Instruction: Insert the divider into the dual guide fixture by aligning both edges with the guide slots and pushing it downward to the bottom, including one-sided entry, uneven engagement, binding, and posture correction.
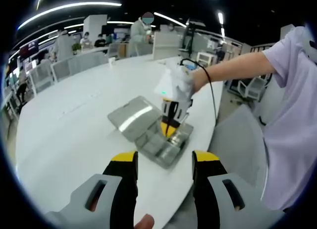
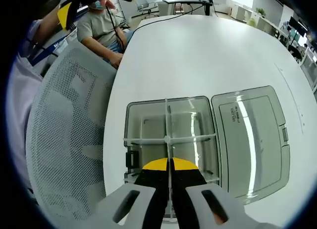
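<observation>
A clear plastic box (image 2: 132,121) lies on the white table, its hinged lid (image 2: 250,140) folded open to the right. A thin clear divider (image 2: 167,117) runs lengthwise down the middle of the box and crosses a shorter clear strip (image 2: 193,137). My right gripper (image 2: 169,165) is shut on the near end of the long divider, right over the box. In the left gripper view the same box (image 1: 148,140) sits near the table's edge, with a gloved hand holding the right gripper (image 1: 171,117) down into it. My left gripper (image 1: 163,164) hangs open short of the box, holding nothing.
A grey mesh chair (image 2: 64,140) stands close to the table's rounded edge beside the box. The white table (image 1: 74,105) stretches wide beyond the box. A cable (image 1: 210,85) trails from the right gripper. People sit and stand at desks in the background.
</observation>
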Tool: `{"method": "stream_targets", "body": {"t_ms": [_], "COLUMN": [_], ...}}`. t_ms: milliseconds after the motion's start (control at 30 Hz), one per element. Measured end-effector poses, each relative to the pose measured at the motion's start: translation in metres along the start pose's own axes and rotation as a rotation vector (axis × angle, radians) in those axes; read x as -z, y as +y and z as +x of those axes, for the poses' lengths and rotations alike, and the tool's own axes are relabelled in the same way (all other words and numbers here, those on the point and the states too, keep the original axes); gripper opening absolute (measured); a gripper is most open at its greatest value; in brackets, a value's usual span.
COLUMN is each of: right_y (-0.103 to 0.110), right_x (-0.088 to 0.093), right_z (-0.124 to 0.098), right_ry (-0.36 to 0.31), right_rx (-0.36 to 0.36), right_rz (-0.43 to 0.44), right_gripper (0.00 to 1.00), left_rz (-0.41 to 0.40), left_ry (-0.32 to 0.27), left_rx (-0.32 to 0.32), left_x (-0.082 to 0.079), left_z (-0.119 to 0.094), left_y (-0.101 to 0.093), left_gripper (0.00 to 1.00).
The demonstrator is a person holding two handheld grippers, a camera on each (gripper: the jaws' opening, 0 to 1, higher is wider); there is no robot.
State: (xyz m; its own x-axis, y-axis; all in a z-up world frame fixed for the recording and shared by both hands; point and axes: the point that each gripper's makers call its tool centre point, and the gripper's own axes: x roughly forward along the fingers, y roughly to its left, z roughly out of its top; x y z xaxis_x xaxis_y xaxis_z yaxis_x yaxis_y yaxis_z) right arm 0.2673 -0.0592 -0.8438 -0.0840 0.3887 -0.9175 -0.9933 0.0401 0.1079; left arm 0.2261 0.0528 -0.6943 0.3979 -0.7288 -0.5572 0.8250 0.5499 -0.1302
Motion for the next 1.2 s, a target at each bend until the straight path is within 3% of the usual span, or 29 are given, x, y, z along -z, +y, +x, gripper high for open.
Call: {"method": "stream_targets", "body": {"t_ms": [833,1200], "right_y": [0.0009,0.0035], "right_x": [-0.001,-0.0011], "right_z": [0.0003,-0.0041], "right_ry": [-0.051,-0.076], "right_rx": [0.01,0.035], "right_rz": [0.105,0.119], "right_gripper": [0.0,0.1], "left_rz": [-0.005,-0.017], "left_ry": [-0.009,-0.021], "left_rx": [-0.018,-0.032], "left_x": [0.0029,0.0053], "left_z": [-0.0026,-0.0078], "left_y": [-0.0028,-0.0017], "left_gripper": [0.44,0.45]}}
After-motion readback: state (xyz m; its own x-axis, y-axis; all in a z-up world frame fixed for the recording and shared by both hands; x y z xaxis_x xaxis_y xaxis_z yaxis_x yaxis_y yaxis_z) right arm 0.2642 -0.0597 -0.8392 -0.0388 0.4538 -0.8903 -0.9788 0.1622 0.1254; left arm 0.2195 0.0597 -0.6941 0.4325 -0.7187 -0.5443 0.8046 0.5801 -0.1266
